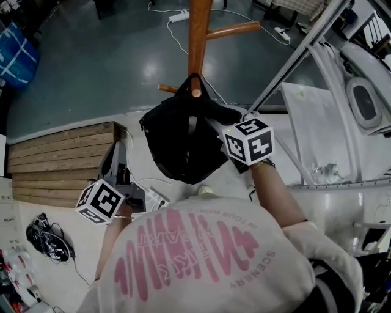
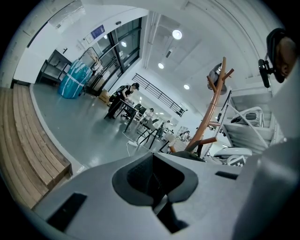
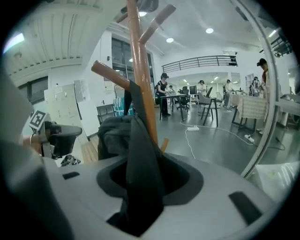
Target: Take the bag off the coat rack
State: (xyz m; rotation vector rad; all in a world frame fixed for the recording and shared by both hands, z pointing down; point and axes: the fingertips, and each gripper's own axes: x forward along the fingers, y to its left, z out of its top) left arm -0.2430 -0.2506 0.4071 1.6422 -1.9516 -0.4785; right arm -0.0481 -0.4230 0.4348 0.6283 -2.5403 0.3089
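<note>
Bag (image 1: 183, 143), black & soft, hangs on the wooden coat rack (image 1: 198, 30). Its strap (image 1: 194, 81) is looped over a short lower peg (image 1: 174, 90), right by the pole, and the bag's body sags below that peg.

My right tongs (image 1: 215, 120) come in from the right at the bag's upper side, w/ the marker cube (image 1: 247, 142) facing up. In the right gripper view they're pinching the dark strap (image 3: 140, 150). The band fills the slot btwn the jaws and runs up toward the peg (image 3: 110, 75). The bag's bulk (image 3: 110, 133) sits just left of the band, w/ the rack's pole (image 3: 140, 70) behind it.

My left tongs (image 1: 118, 150) sit low at left in the head view, well apart from the bag, beside a stack of wooden boards (image 1: 61, 159). In the left gripper view the jaws are pressed together w/ nothing btwn them, and the coat rack (image 2: 213, 108) shows off to the right.

Beyond the rack a white power strip (image 1: 178, 16) lies on the grey floor (image 1: 110, 67). A blue sack (image 1: 15, 52) sits at top left.
</note>
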